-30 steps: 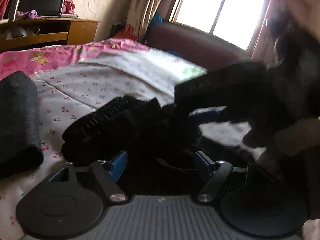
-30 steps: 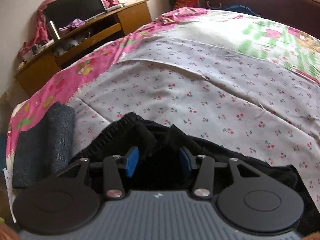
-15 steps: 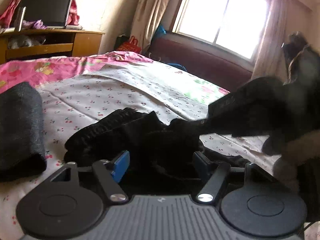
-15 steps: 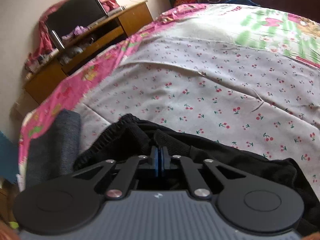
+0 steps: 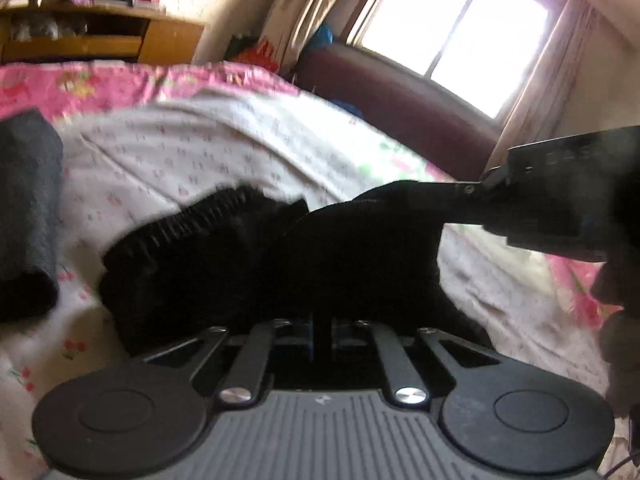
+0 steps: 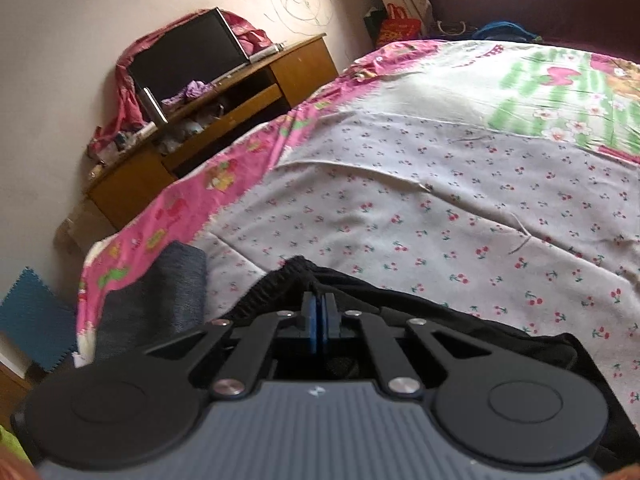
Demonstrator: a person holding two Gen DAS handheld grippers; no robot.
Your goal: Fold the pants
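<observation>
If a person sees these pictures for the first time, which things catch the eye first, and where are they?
First, the black pants, bunched in the middle of the cherry-print bedsheet; the left gripper and the right gripper are each shut on the cloth. Next, the bright window behind the bed. A folded grey garment lies at the left bed edge.

home bedroom: bed point(image 6: 440, 208), desk point(image 6: 224, 120)

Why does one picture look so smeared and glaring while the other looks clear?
Left wrist view: the bright window washes out the wall around it, the bedsheet is motion-smeared, and the black pants show as a dark mass. Right wrist view: even light, a sharp cherry print, and fisheye bending at the edges.
</observation>
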